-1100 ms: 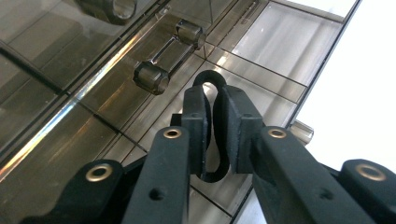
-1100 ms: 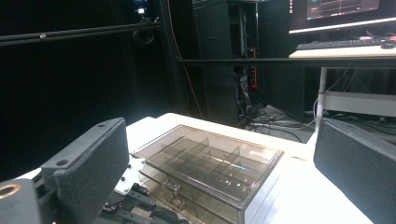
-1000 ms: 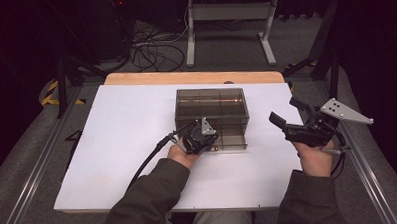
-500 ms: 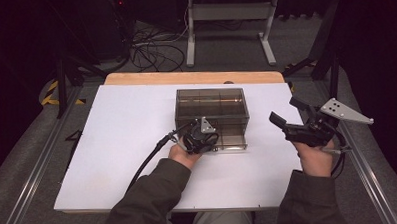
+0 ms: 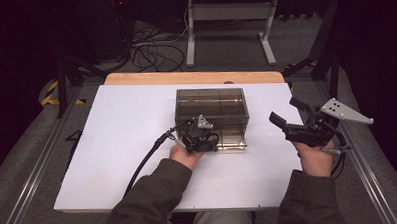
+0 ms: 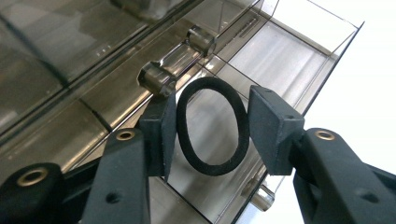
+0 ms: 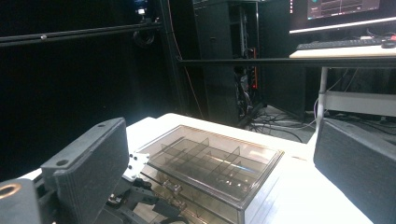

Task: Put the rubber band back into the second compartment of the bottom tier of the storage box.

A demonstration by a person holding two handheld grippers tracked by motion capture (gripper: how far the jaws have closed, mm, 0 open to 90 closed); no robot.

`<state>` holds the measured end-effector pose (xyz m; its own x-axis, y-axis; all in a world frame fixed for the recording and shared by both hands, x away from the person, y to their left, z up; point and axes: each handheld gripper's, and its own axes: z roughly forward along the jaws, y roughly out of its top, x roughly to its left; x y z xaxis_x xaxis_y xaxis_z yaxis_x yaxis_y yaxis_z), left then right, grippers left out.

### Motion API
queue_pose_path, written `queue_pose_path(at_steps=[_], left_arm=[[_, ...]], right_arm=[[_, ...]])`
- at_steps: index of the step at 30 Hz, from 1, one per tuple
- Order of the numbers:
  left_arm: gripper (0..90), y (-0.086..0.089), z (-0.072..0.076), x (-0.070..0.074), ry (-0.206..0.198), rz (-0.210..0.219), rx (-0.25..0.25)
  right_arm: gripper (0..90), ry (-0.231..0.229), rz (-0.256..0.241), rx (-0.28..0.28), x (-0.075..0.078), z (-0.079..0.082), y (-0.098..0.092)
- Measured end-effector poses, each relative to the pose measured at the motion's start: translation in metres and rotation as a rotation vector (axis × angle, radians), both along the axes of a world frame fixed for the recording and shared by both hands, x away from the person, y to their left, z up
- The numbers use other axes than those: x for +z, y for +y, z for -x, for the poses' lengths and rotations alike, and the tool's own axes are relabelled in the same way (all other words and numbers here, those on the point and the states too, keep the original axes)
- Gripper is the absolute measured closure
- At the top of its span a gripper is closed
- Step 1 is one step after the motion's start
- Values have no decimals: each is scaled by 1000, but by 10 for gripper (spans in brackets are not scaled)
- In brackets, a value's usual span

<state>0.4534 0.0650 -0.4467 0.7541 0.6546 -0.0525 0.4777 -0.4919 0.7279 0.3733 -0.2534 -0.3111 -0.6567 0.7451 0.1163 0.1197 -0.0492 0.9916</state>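
Observation:
A smoky clear plastic organiser box (image 5: 212, 105) with several compartments stands mid-table, its front drawer (image 5: 231, 139) pulled out. My left gripper (image 5: 203, 137) is at that drawer's left end. In the left gripper view its pads (image 6: 161, 128) press both sides of a black elastic ring (image 6: 212, 170), squeezed into an oval above a drawer compartment (image 6: 289, 56). My right gripper (image 5: 285, 109) hovers to the right of the box, open with nothing between its jaws. The right gripper view looks across the box lid (image 7: 210, 161) from that side.
The white tabletop (image 5: 122, 144) has free room left of the box and along the front. A wooden strip (image 5: 135, 79) edges the far side. Metal rails run along both table sides; cables and a stand frame (image 5: 228, 21) lie on the floor beyond.

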Motion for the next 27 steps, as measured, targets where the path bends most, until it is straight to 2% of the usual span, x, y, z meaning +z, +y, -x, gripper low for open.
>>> queue_pose_path(at_steps=[5,11,14,15,19,27], left_arm=[[496,2,1,1,18,20,9],[481,5,4,4,5,34,7],[463,7,6,6,-11,24,5],[458,7,7,6,3,45,5],[453,8,9,8,3,57,6],[428,13,13,11,-5,61,-8]], right_arm=[[40,0,-1,0,0,0,0],[40,0,-2,-1,0,0,-1],[40,2,-2,-1,0,0,0],[40,2,-2,-1,0,0,0],[40,5,-3,-1,0,0,0],[40,4,1,1,-1,-1,1]])
